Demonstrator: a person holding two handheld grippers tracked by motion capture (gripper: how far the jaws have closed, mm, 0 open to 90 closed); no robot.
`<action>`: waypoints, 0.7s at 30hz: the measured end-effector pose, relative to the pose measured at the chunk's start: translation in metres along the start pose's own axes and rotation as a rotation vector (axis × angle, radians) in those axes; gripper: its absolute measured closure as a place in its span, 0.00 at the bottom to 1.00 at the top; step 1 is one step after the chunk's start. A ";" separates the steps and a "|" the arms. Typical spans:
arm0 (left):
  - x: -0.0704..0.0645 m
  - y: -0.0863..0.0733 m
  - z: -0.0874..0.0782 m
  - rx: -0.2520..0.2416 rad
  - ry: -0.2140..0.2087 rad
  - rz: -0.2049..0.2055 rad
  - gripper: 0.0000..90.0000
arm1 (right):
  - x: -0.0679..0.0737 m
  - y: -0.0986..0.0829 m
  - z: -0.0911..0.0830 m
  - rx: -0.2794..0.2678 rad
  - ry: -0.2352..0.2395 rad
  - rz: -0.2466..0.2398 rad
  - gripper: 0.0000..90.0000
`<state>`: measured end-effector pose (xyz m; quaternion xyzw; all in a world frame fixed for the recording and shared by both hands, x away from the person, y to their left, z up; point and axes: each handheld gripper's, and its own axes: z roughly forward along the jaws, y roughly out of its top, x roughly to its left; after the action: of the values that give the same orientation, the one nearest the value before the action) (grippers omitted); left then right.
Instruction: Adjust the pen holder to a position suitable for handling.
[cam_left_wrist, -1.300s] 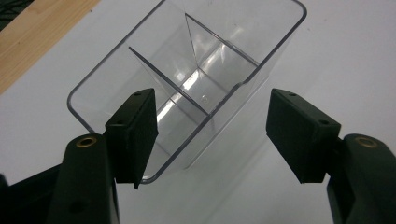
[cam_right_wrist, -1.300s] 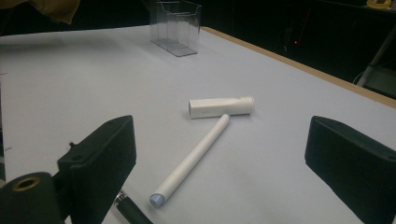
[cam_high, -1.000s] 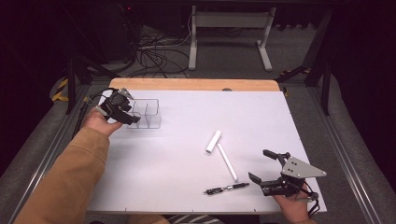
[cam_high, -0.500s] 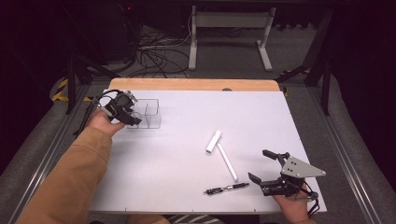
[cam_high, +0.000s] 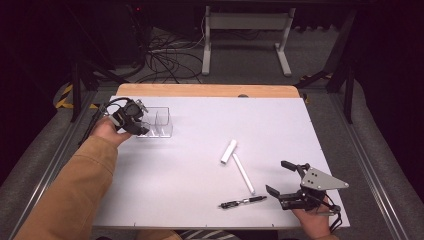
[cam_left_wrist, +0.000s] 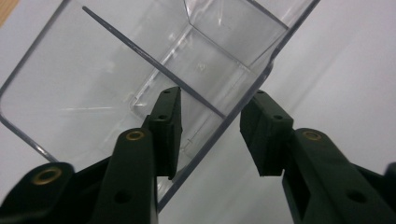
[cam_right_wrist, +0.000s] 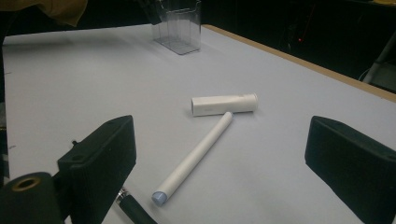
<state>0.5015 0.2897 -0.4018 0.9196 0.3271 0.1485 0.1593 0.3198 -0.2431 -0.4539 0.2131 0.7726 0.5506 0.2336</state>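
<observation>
Straddling the clear plastic box's (cam_left_wrist: 140, 70) thin wall, the left gripper's (cam_left_wrist: 210, 135) jaws gape; the right gripper's (cam_right_wrist: 219, 154) spread wide, empty.

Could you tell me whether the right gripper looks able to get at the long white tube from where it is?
Probably yes: the right gripper is open, and the long white tube lies on bare table ahead of it.

White tube (cam_high: 244, 174), short white cap (cam_high: 229, 151), black pen (cam_high: 243, 201) on table (cam_high: 200, 125).
</observation>
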 end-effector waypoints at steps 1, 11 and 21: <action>-0.001 0.000 -0.001 0.003 0.002 0.004 0.67 | 0.000 0.000 0.000 0.000 0.000 0.000 0.10; -0.011 -0.002 -0.010 0.069 -0.052 0.194 0.89 | 0.000 -0.001 0.002 0.003 0.013 0.008 0.10; -0.029 0.008 -0.026 -0.006 -0.122 0.290 0.98 | -0.001 -0.001 0.001 -0.001 0.019 0.017 0.10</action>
<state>0.4746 0.2705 -0.3797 0.9639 0.1802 0.1150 0.1585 0.3211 -0.2430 -0.4553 0.2143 0.7726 0.5549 0.2218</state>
